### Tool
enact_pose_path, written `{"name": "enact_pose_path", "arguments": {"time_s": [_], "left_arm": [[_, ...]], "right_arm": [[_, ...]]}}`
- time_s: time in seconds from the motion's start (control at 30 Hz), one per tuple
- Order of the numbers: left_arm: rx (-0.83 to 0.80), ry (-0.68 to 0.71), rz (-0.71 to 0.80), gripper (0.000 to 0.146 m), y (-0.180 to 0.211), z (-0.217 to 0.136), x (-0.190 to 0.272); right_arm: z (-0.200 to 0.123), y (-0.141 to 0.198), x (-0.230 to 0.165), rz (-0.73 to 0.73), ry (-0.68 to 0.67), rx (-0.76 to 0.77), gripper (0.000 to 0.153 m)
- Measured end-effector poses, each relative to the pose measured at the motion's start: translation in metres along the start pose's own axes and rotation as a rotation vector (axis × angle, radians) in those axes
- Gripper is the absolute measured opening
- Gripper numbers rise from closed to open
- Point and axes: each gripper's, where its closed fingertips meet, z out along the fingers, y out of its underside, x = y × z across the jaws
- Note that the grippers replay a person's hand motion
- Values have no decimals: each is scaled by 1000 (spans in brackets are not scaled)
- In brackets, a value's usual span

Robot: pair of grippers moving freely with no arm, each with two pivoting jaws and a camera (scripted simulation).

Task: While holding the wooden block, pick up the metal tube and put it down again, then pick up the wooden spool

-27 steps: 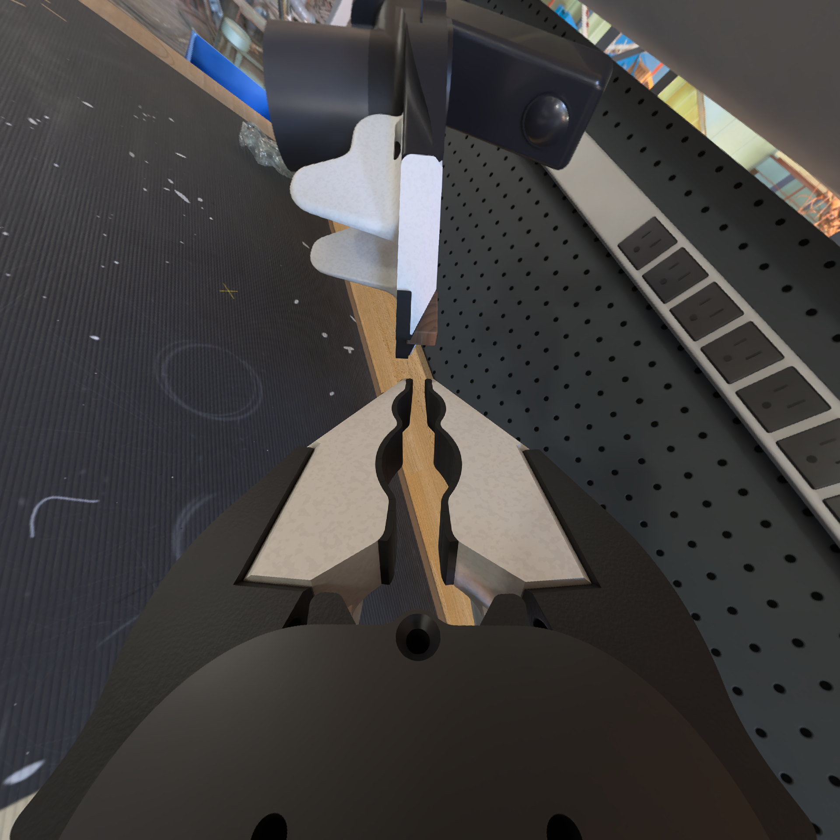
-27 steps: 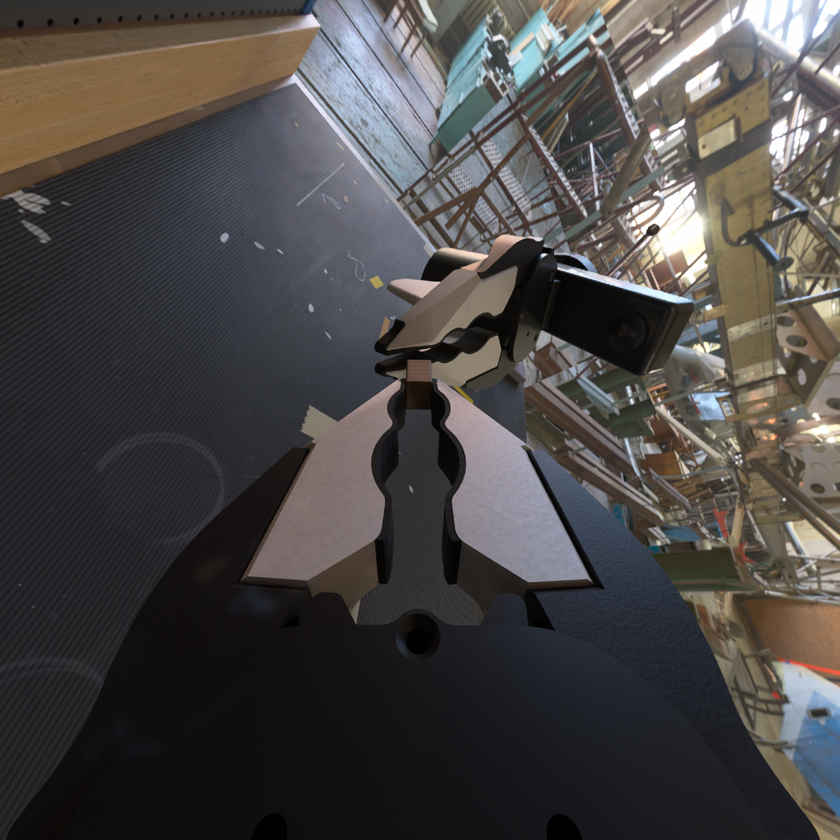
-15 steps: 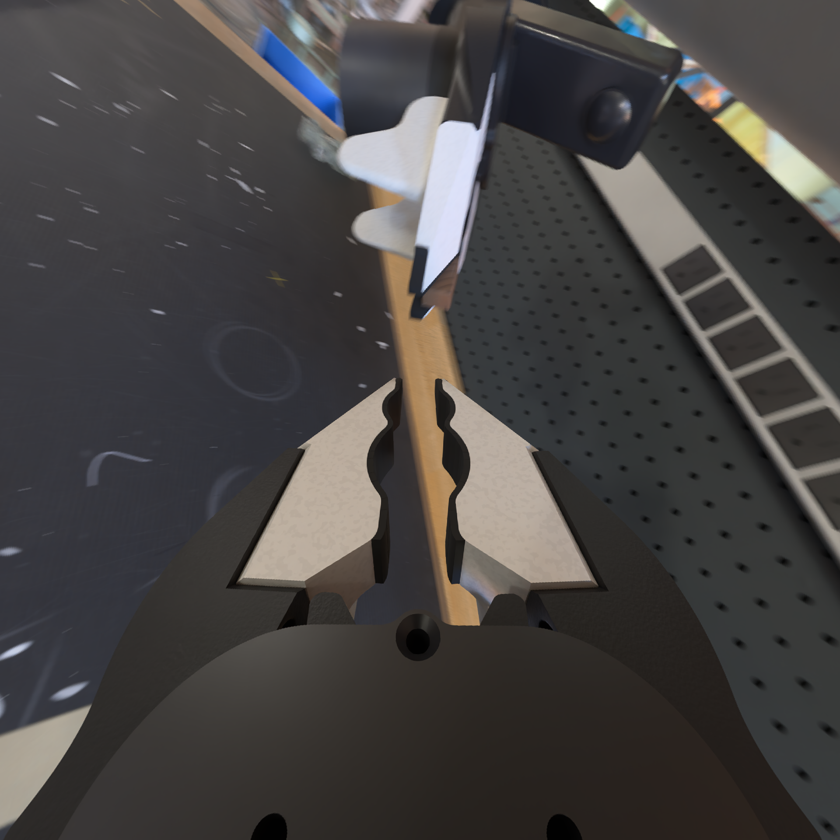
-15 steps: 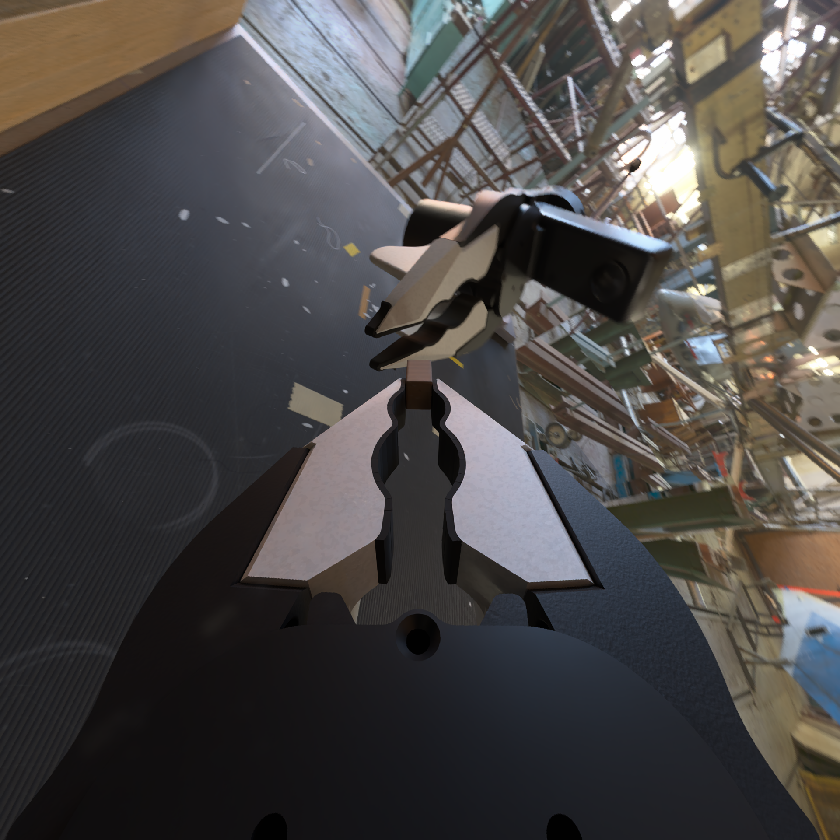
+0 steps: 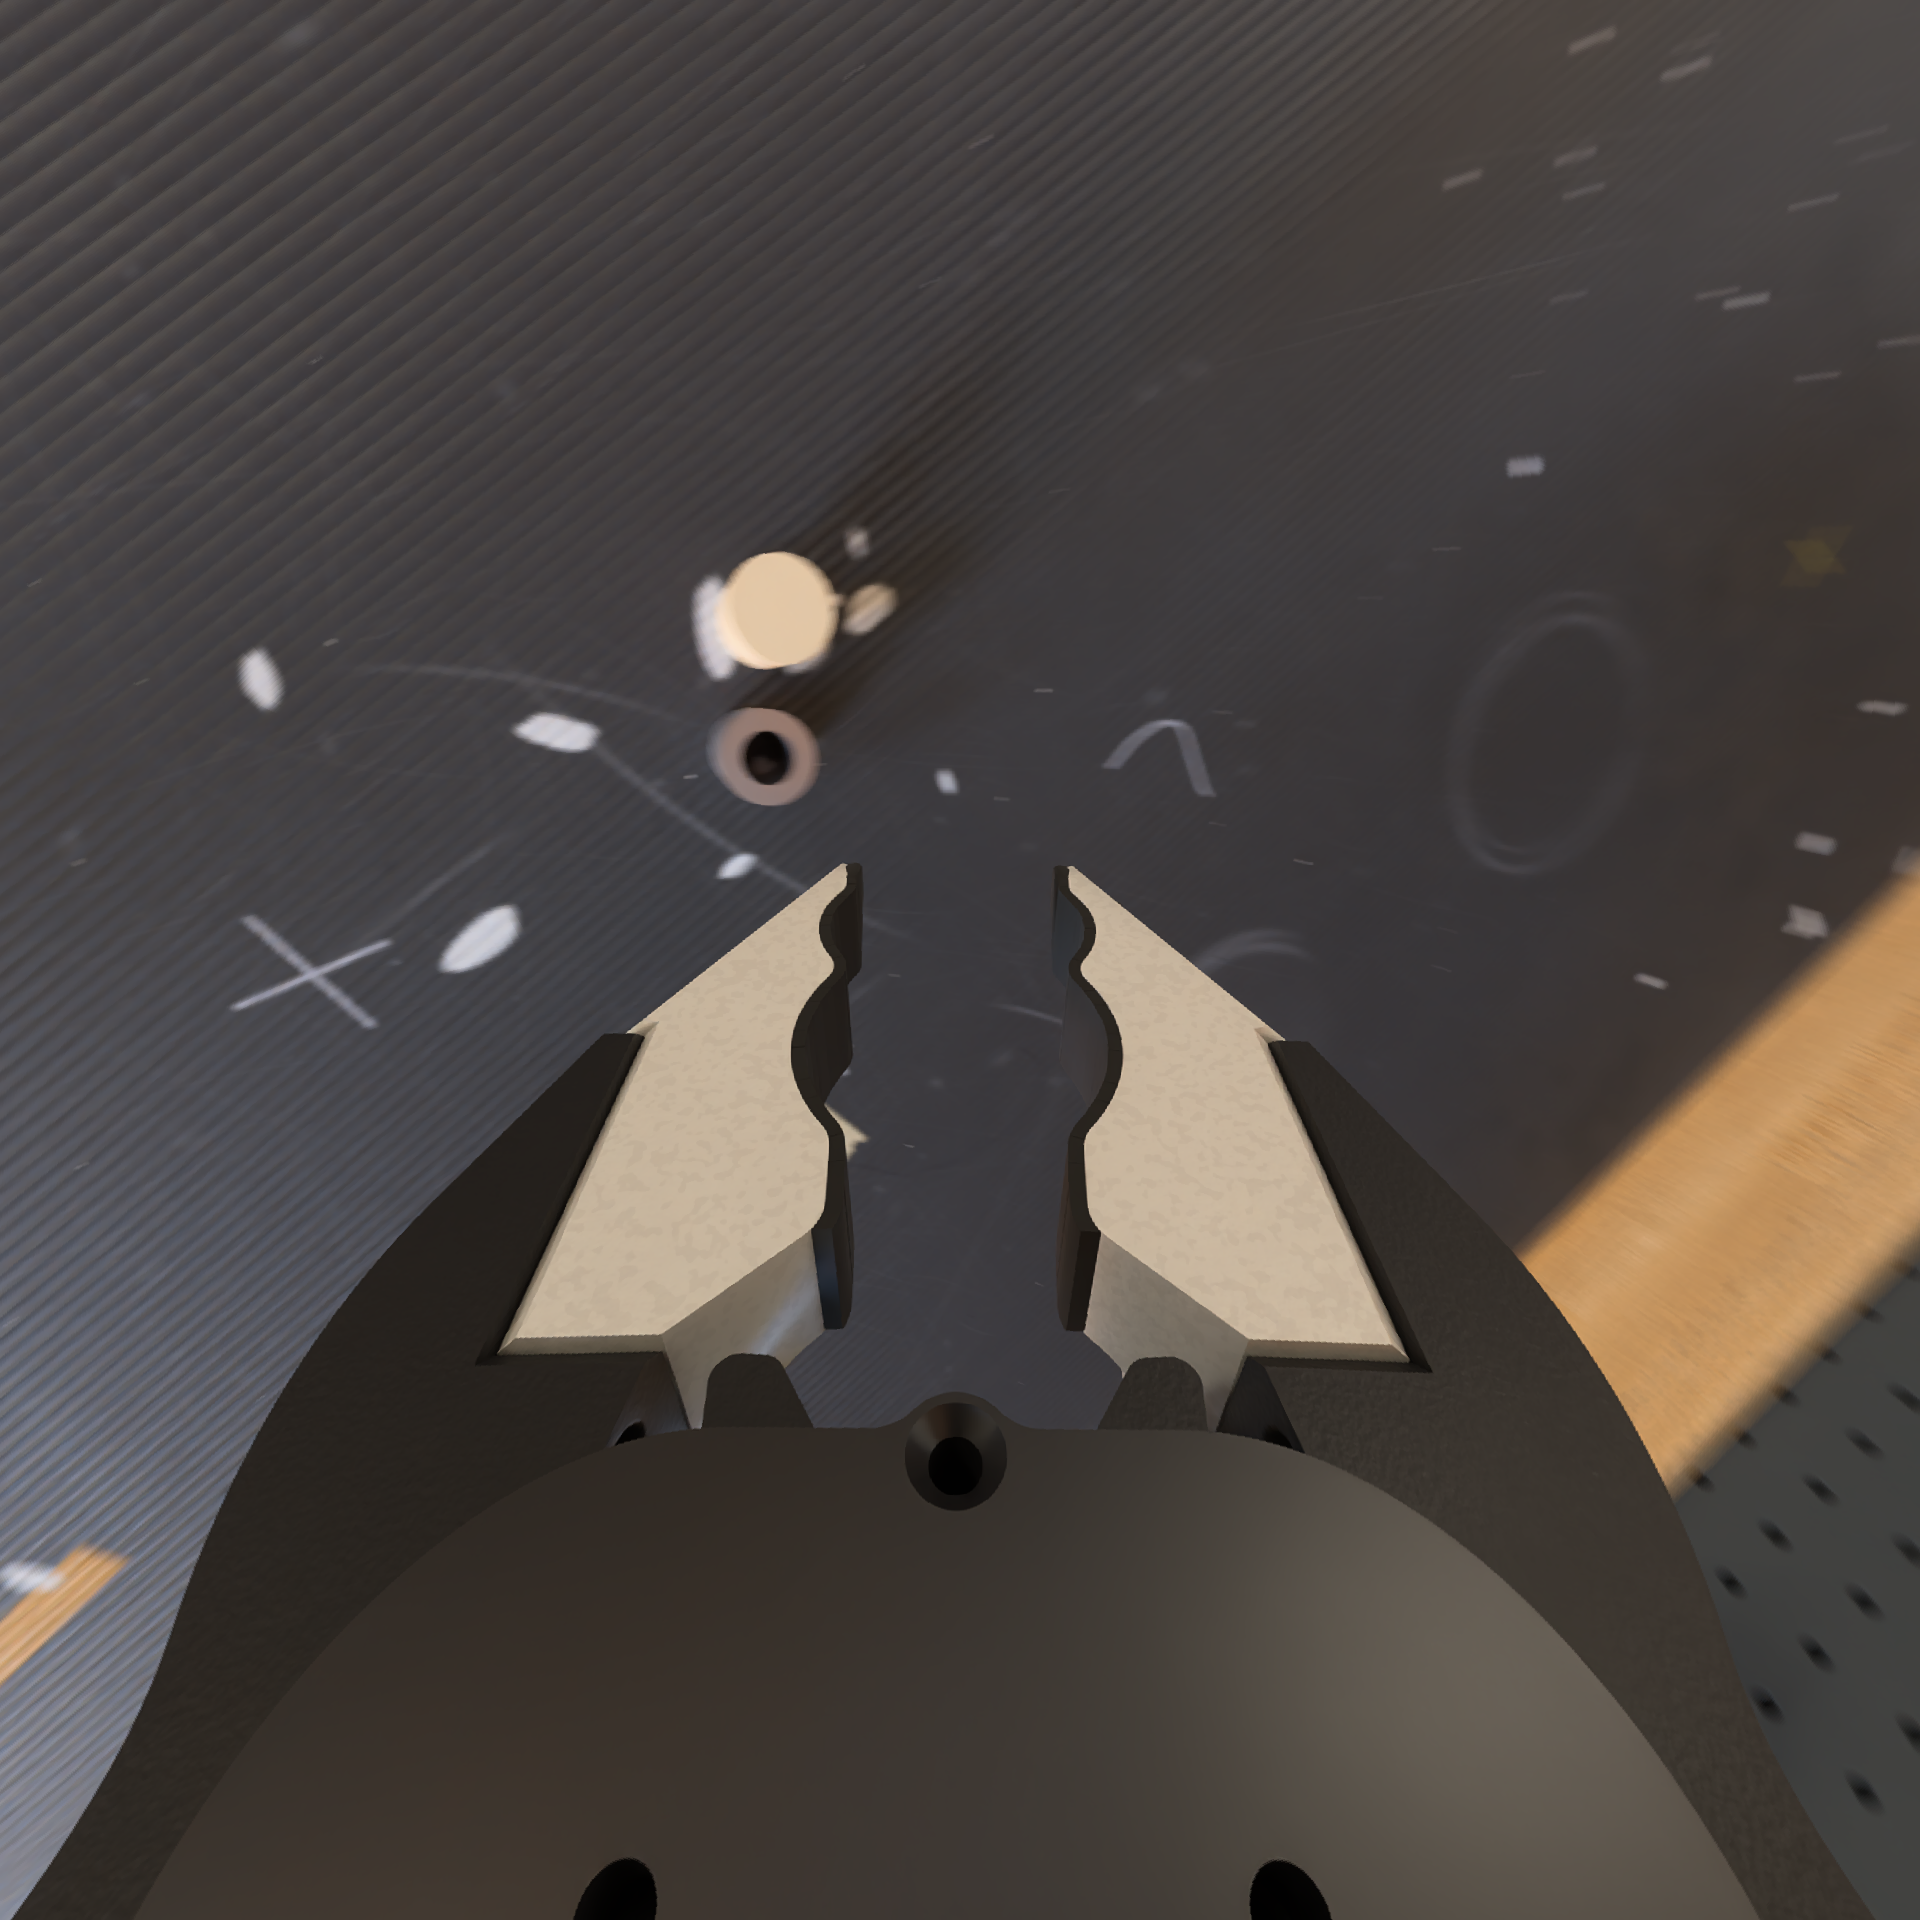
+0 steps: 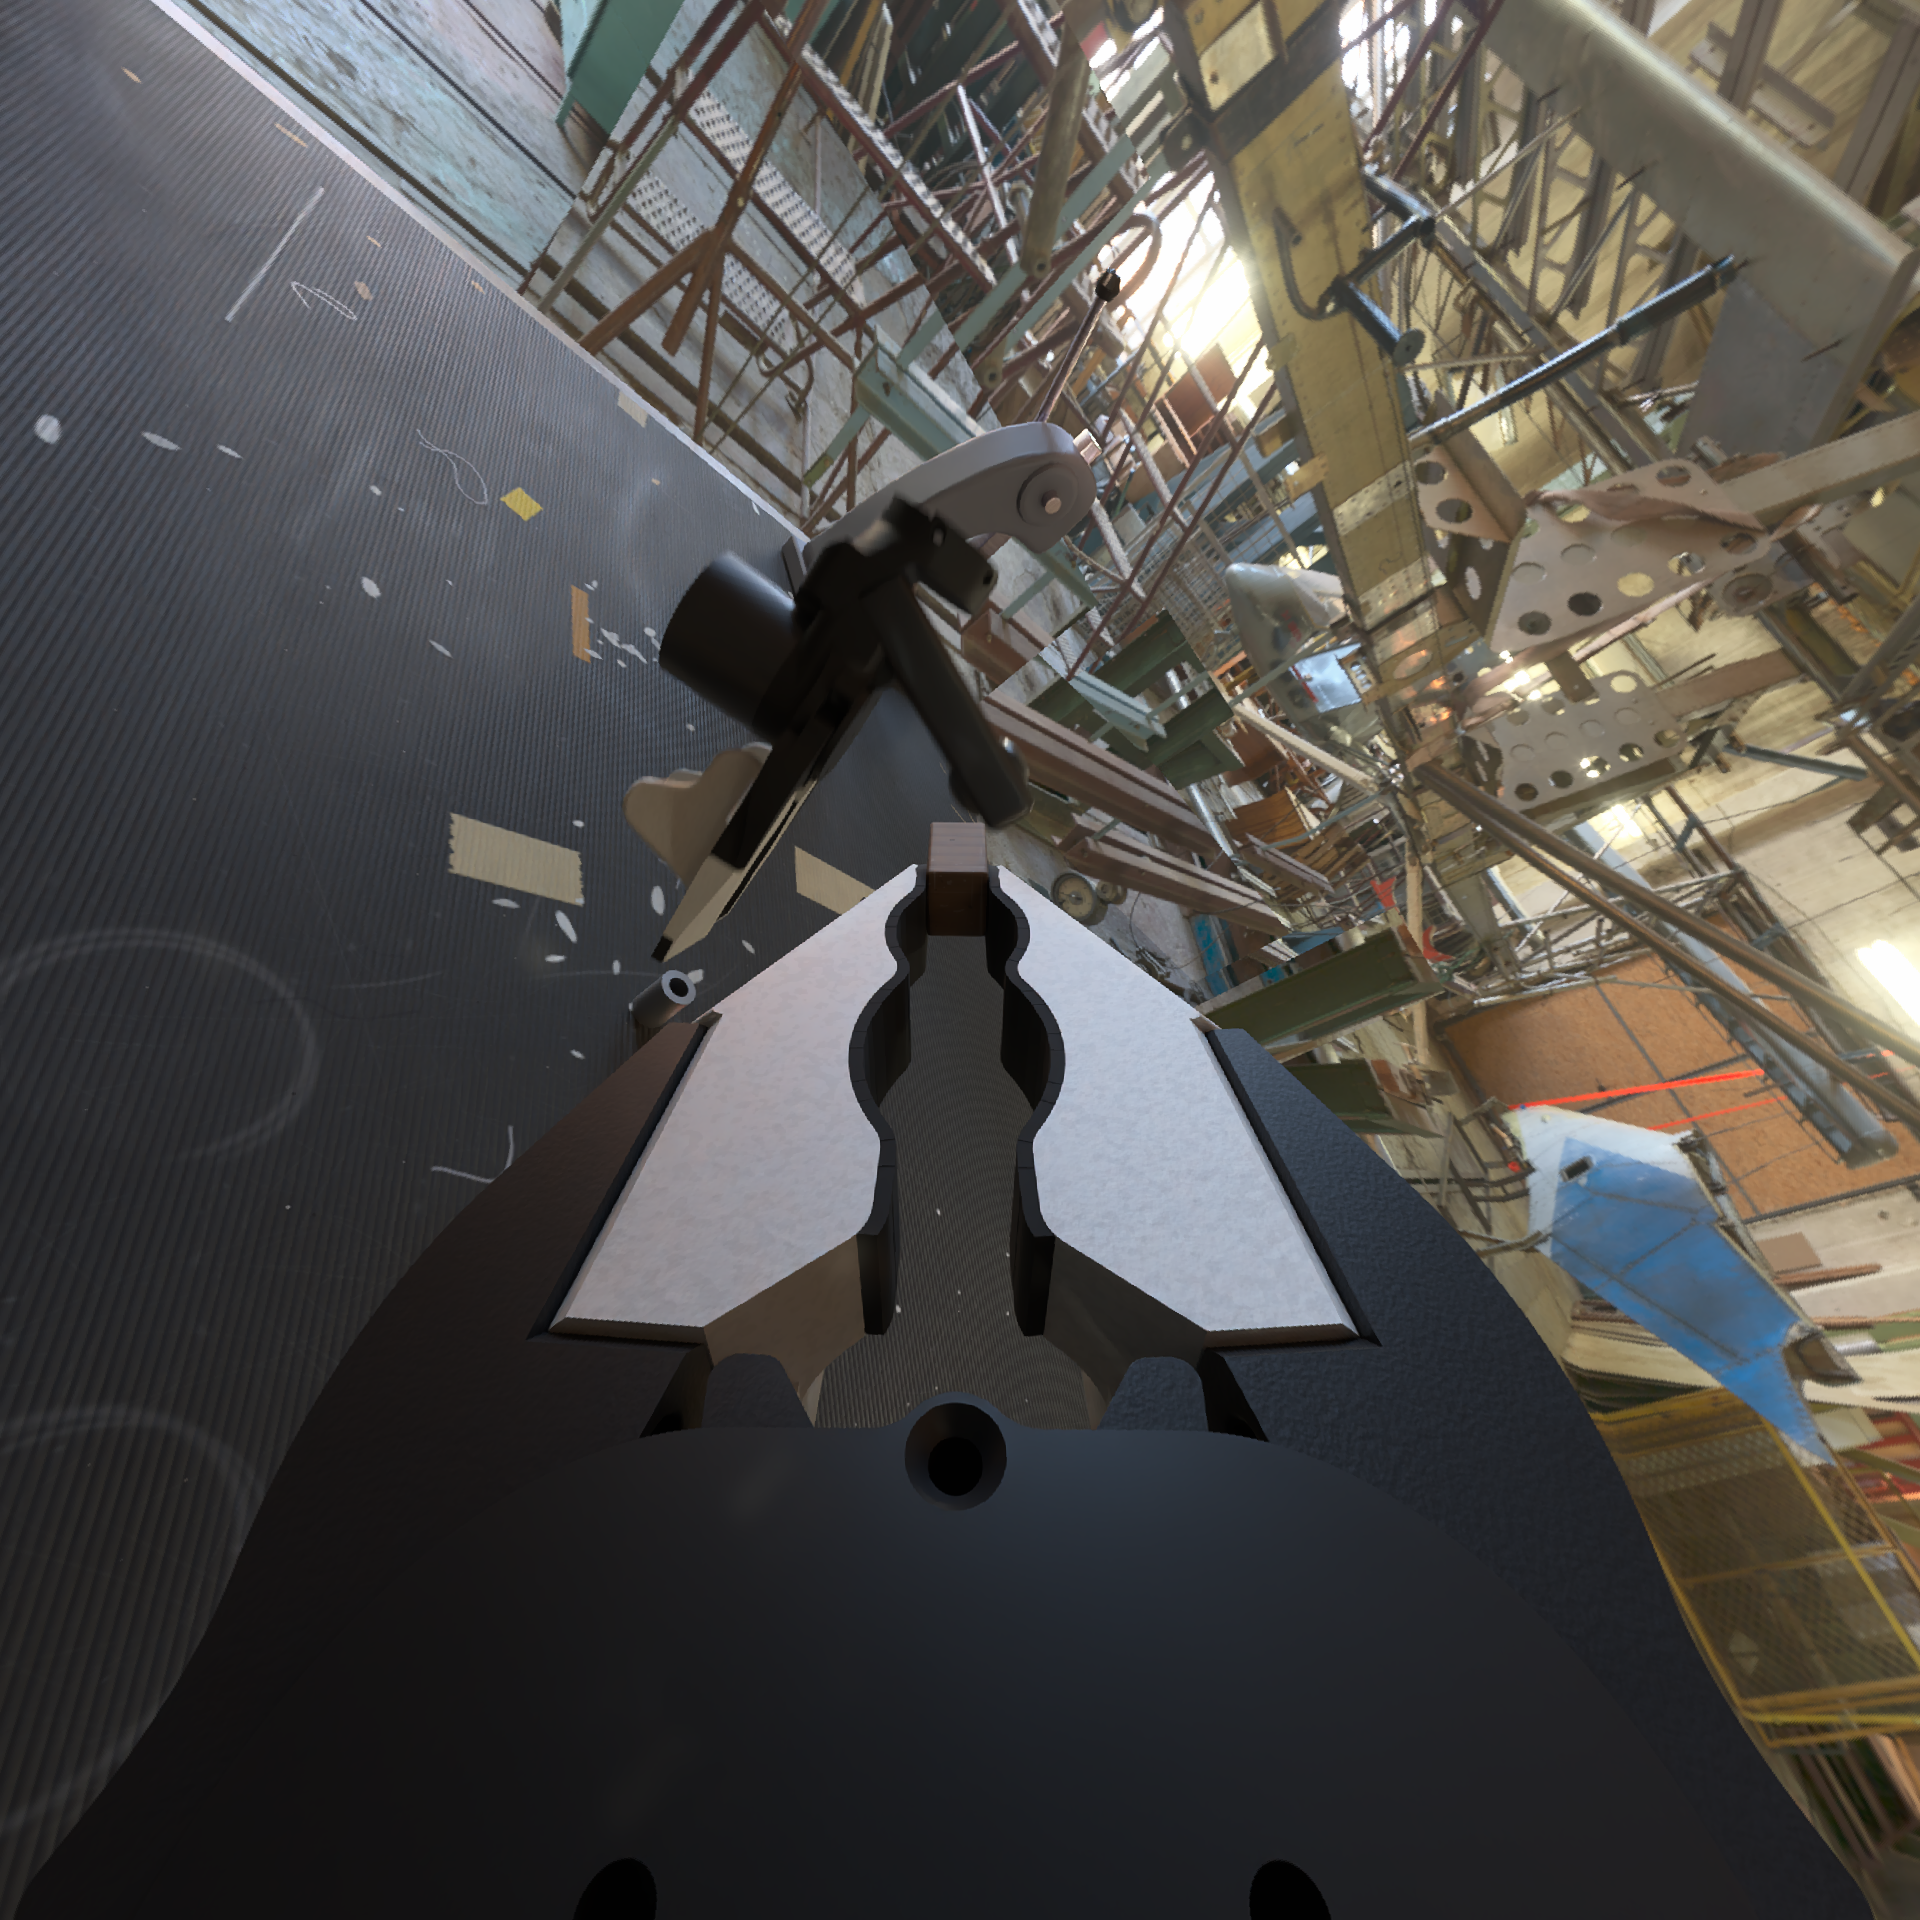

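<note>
Dark desk [image 5: 436, 312]: tube [image 5: 764, 755] and spool [image 5: 779, 611] stood beyond spread left fingers [image 5: 717, 1122]; block [image 6: 957, 884] pinched by right fingers [image 6: 1143, 1132].

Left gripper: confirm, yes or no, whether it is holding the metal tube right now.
No: the left gripper is open and empty, and the metal tube stands apart on the mat.

On the mat [image 5: 520, 312], the metal tube [image 5: 764, 755] stands just before the wooden spool [image 5: 777, 611], apart.
</note>
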Motion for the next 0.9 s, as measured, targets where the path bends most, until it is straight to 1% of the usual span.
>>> {"name": "enact_pose_path", "arguments": {"time_s": [0.1, 0.17, 0.27, 0.37, 0.5, 0.6, 0.73, 0.83, 0.9], "left_arm": [[-91, -151, -23, 35, 3, 27, -24], [-120, -180, -33, 33, 3, 40, -31], [-112, -198, -36, 34, -1, 51, -37], [-117, -250, -37, 34, -1, 54, -45], [-112, -267, -32, 32, -1, 54, -48], [-122, -305, -2, 30, -1, 55, -49], [-119, -374, 72, 24, 0, 55, -51], [-81, -358, 72, 22, 0, 55, -51], [-72, -354, 113, 22, 0, 54, -50]], "right_arm": [[-1, 0, 1, -5, 3, 9, 9], [-2, 1, -1, -11, -5, 8, 9], [-3, 3, 0, -22, 1, 0, 9], [-4, 2, 0, -19, -2, 11, 9], [-6, 4, 1, -17, 3, 16, 9], [-7, 7, 3, -8, 7, 13, 9], [-4, 14, 5, 9, 5, -3, 9], [0, 19, 3, 12, -4, -33, 9], [3, 21, 2, 10, -10, -45, 9]]}}
